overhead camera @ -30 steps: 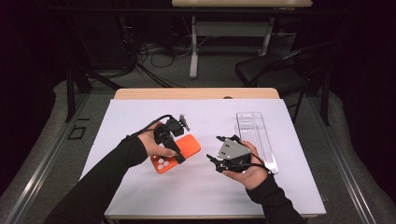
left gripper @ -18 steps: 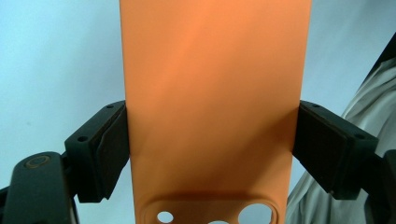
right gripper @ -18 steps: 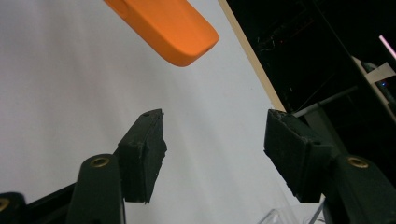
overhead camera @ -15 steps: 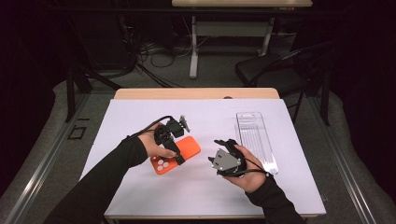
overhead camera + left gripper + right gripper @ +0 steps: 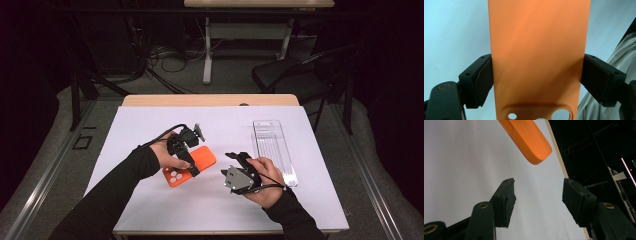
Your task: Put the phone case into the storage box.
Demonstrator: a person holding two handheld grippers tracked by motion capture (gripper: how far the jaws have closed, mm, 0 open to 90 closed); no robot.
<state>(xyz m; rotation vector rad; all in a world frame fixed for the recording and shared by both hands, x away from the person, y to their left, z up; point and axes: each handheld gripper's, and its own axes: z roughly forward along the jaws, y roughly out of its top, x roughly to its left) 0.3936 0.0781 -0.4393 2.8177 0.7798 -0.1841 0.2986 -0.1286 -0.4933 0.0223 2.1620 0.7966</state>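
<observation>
— The left tongs (image 5: 186, 150) are clamped across an orange phone case (image 5: 200, 161), one pad on each long edge. See the left gripper view: the case (image 5: 537, 57) runs straight up between the pads (image 5: 482, 78), its camera holes nearest the camera.

— And the right tongs (image 5: 235, 162)?

— Half open with nothing between the pads. They've just been closing. In the right gripper view the case's rounded end (image 5: 534, 145) sits ahead of those tongs (image 5: 537, 193), apart from them.

— Where's the case, then?

— On the white desk (image 5: 150, 125), under the left tongs and just to the left of the right ones. A clear tray (image 5: 272, 150) lies on the far side of the right hand (image 5: 267, 182).
</observation>
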